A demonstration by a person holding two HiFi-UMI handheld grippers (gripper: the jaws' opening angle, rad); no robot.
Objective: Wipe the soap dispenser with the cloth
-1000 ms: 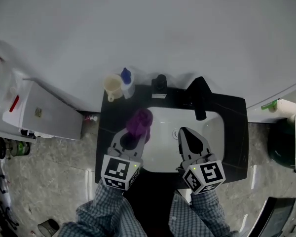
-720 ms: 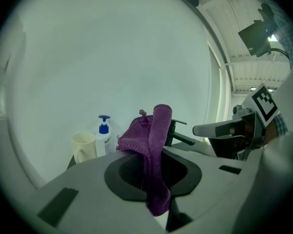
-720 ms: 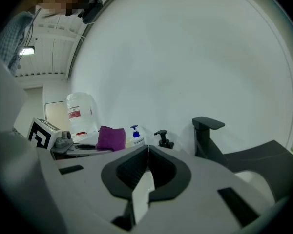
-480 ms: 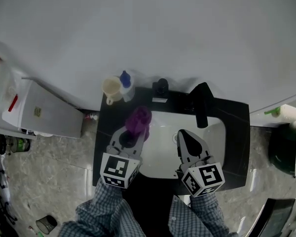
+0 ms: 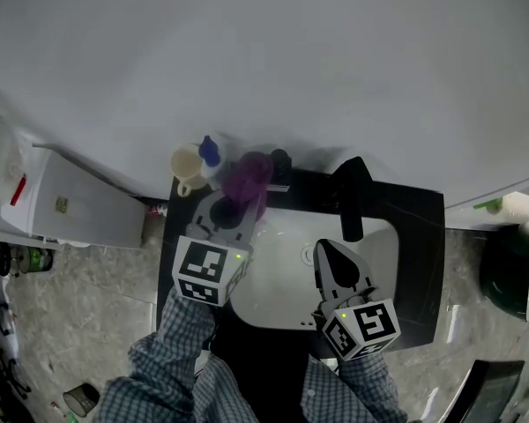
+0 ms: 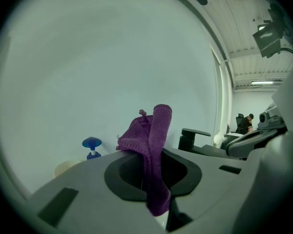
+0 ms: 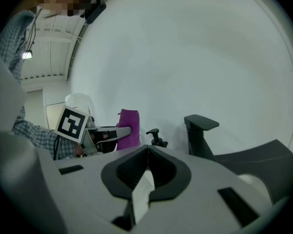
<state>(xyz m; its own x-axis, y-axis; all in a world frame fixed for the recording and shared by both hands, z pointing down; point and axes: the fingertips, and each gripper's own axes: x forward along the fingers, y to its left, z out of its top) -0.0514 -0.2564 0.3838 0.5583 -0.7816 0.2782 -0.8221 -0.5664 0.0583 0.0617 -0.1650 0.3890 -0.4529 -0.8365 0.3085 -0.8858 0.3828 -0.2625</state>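
Left gripper (image 5: 236, 205) pinches the purple cloth (image 5: 247, 181) beside the black soap dispenser (image 5: 281, 161), upper centre; right gripper (image 5: 327, 248) closed, empty, over the sink (image 5: 273, 293).

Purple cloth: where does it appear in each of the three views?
Head view: the purple cloth is upper centre-left, at the tips of the left gripper.
Left gripper view: centre, clamped between the jaws.
Right gripper view: left of centre.
Shared landmark: the black faucet, right of the cloth in all three.
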